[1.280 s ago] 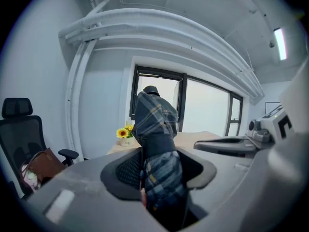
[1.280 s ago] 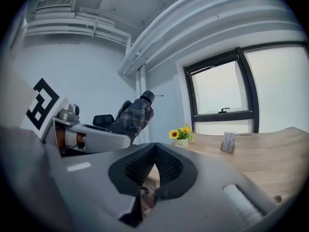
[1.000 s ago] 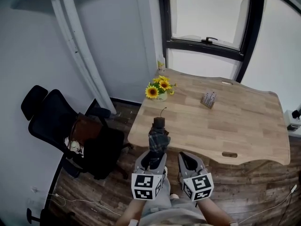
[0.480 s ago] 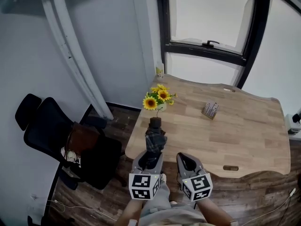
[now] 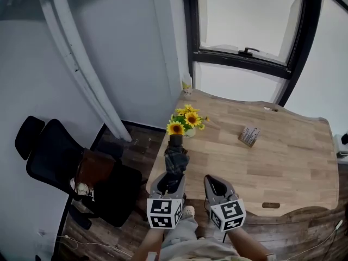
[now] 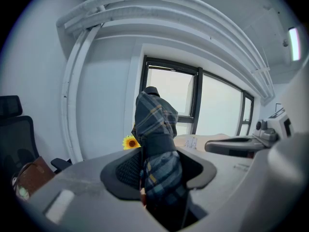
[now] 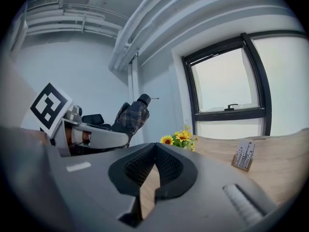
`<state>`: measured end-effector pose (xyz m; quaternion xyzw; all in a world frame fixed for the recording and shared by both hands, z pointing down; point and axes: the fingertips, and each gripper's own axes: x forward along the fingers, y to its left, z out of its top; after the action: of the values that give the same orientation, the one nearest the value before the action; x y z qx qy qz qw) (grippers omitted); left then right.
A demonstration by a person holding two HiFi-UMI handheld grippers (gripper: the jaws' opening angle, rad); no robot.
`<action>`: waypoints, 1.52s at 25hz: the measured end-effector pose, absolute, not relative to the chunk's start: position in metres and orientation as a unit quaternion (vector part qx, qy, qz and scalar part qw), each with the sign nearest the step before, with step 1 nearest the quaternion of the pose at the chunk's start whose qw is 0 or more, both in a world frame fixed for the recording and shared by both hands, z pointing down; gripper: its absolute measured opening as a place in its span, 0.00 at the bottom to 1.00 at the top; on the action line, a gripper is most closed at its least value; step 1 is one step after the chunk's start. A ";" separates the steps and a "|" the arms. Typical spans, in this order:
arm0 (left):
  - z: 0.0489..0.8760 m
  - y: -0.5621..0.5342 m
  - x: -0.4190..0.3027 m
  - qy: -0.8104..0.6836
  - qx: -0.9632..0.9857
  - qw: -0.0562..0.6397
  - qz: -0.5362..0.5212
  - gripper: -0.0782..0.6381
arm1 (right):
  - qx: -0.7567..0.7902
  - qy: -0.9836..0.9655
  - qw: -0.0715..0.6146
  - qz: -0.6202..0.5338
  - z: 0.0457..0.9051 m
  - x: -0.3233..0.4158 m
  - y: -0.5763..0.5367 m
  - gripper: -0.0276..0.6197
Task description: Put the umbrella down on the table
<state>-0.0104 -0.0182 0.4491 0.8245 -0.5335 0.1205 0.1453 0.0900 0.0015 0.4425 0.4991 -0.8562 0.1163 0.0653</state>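
Observation:
A folded umbrella [image 5: 175, 159] in a dark plaid cover stands tilted forward between the jaws of my left gripper [image 5: 169, 181], which is shut on it. Its black cap end reaches the near left corner of the wooden table [image 5: 283, 167], close to the sunflowers. In the left gripper view the umbrella [image 6: 157, 129] fills the gap between the pads and rises up the middle. My right gripper [image 5: 219, 185] hangs beside it at the table's front edge, shut and holding nothing. In the right gripper view the fingertips [image 7: 154, 151] meet, with the umbrella [image 7: 130, 115] off to the left.
A small vase of sunflowers [image 5: 185, 121] stands at the table's left edge, and a little card holder [image 5: 250, 135] further right. A black office chair [image 5: 54, 159] with a brown bag [image 5: 91, 167] is on the floor at left. A window and wall lie behind the table.
Both grippers and the umbrella have moved forward toward the table. The umbrella's tip now sits just below the sunflowers, and the chair has slid toward the lower left.

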 end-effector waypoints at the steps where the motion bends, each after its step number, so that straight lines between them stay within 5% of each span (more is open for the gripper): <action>1: 0.449 -0.023 -0.011 -0.533 0.825 0.145 0.122 0.40 | 0.499 -0.856 0.066 0.117 0.443 0.089 -0.003 0.05; 38: 0.485 -0.140 -0.051 -0.480 0.847 0.137 0.183 0.40 | 0.489 -0.862 0.078 0.109 0.452 0.037 -0.139 0.05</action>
<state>-0.0506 -0.1401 0.4846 0.8472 -0.4797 0.1828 0.1367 0.0367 -0.1391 0.4515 0.4886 -0.8621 0.1095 0.0782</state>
